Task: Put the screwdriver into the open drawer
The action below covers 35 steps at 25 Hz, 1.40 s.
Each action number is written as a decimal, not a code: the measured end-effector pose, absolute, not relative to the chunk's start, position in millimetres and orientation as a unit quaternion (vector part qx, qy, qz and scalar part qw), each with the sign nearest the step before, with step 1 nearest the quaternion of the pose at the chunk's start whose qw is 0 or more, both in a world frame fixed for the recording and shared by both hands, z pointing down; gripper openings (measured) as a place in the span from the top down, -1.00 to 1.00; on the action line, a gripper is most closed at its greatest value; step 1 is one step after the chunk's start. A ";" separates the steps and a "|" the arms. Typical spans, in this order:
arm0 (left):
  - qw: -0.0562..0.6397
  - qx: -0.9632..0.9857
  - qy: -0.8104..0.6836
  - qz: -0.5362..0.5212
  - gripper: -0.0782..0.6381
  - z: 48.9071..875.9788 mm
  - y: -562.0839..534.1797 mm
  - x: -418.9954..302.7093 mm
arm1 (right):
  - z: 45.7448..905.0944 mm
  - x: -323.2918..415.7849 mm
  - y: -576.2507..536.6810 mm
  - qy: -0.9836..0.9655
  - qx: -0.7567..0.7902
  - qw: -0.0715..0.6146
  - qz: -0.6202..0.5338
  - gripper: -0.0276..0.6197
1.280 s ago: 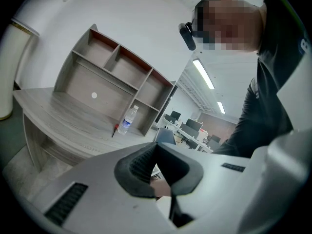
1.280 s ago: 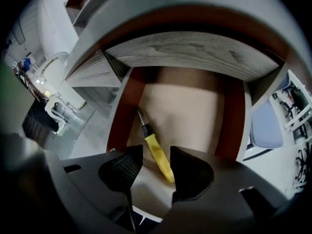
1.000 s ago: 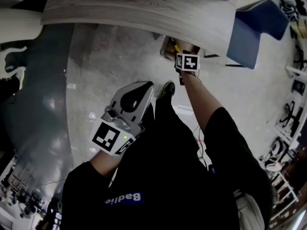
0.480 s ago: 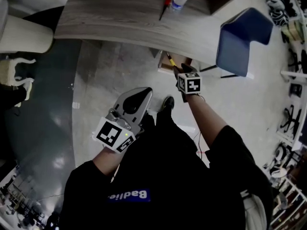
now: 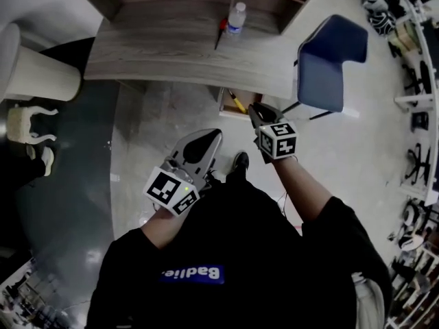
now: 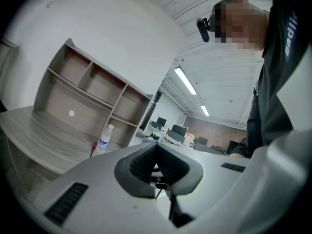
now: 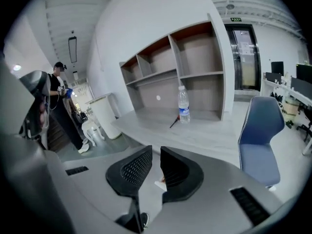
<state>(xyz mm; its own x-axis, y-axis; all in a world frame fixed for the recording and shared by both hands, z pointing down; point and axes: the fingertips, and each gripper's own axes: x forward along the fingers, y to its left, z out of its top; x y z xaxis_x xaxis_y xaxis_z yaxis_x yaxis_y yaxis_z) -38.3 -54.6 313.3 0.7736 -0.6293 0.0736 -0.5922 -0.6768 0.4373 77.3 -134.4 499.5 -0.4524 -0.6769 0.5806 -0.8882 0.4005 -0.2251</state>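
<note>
Yellow-handled screwdriver (image 5: 236, 101): is seen lying in the open brown wooden drawer (image 5: 224, 103) under the grey wood-grain desk (image 5: 171, 53), at eleven o'clock from the right gripper (image 7: 156, 152). That gripper's jaws have just been closing and are held narrowly apart, with nothing between. Left gripper (image 6: 156, 147): jaws are pressed together, nothing is gripped.

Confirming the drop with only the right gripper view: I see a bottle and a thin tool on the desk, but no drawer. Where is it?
Observer: In the head view the open drawer sits under the front edge of the desk.
Operator: My right gripper has jaws that have just been closing, nothing between them. Anything in the drawer?
Observer: A yellow-handled screwdriver lies inside it.
Operator: And the left gripper?
Observer: Shut and empty, left of the drawer.
</note>
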 end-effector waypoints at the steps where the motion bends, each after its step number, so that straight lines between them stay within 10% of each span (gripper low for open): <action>1: 0.224 0.916 -0.330 -0.043 0.78 310.5 -53.8 -35.9 | 488.8 77.7 -131.8 -0.815 0.483 0.195 0.255 0.69; 35: 0.223 0.936 -0.267 -0.047 0.78 281.3 -29.6 7.2 | 321.6 62.8 -47.9 -0.885 0.429 0.061 0.172 0.83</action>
<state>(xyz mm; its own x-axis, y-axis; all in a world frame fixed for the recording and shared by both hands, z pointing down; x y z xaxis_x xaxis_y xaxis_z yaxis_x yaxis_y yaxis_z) 7.2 -29.6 281.3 0.8532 -0.5206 0.0306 -0.4783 -0.7578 0.4437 62.8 -47.9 321.6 -0.6250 -0.7377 0.2553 -0.7796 0.5736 -0.2514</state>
